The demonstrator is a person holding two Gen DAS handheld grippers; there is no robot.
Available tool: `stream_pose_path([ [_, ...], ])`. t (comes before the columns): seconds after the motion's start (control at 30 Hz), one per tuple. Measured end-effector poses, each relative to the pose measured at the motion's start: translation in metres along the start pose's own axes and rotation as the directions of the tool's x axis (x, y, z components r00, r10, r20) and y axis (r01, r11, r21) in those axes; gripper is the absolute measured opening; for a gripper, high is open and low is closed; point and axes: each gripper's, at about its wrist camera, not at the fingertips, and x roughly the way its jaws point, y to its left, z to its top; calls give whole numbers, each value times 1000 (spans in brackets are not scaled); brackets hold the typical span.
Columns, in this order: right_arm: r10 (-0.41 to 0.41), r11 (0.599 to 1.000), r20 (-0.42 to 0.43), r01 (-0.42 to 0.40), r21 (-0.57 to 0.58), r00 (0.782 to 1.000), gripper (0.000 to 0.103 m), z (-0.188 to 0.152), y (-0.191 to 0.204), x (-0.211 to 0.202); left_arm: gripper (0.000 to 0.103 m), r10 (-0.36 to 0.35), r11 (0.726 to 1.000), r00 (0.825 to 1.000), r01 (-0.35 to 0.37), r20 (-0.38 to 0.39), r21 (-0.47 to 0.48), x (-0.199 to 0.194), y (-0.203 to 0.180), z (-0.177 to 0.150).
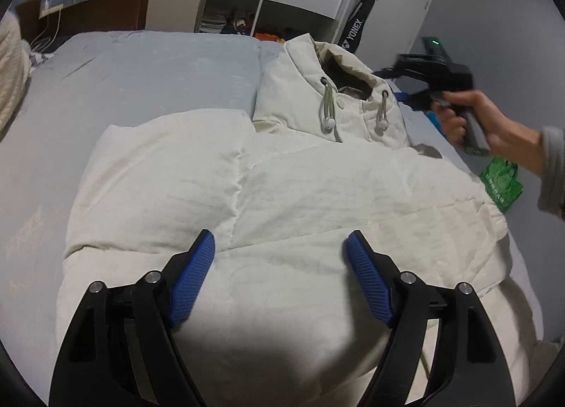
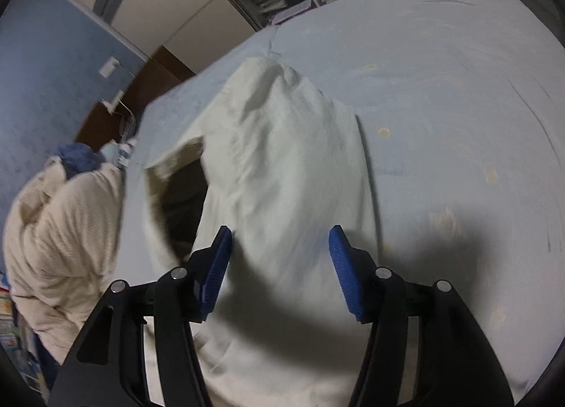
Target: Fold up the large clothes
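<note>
The cream quilted hooded jacket (image 1: 282, 195) lies on the pale-blue bed (image 1: 141, 71), sleeves seemingly folded in, hood at 12 o'clock; folding the body likely remains. The left claw (image 1: 280, 248) hovers wide open, empty; so does the right claw (image 2: 280, 244). The white wardrobe shelves (image 1: 240, 0) hold stacked clothes.
</note>
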Motion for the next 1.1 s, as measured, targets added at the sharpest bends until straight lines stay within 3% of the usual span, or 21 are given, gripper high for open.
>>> stream_pose_path([
  [0.2,-56,998,-25,55,-18,998,79,21,-14,42,79,1,1000,1000,-1,8,21,0,-2,-2],
  [0.37,-22,999,-52,24,47,998,81,33,-33,73,80,-11,1000,1000,11,18,21,-1,1,-5],
  [0.4,-11,998,-46,13,56,999,76,35,-34,74,80,-14,1000,1000,13,20,22,-1,1,-5],
  [0.43,7,999,-28,-6,46,1000,51,37,-32,74,80,-15,1000,1000,15,21,22,-1,1,-6],
  [0.5,15,1000,-9,-15,-18,1000,26,39,-19,72,81,-16,1000,1000,16,23,22,1,2,-5],
  [0.53,12,999,-5,-13,-47,1000,19,39,-13,69,81,-16,1000,1000,16,24,22,1,1,-5],
  [0.9,29,976,129,0,-217,991,14,22,49,-16,81,-17,1000,1000,17,26,20,1,1,-5],
  [1.1,-51,899,170,119,-421,984,14,-21,106,-68,81,-24,1000,999,24,29,13,0,2,-3],
])
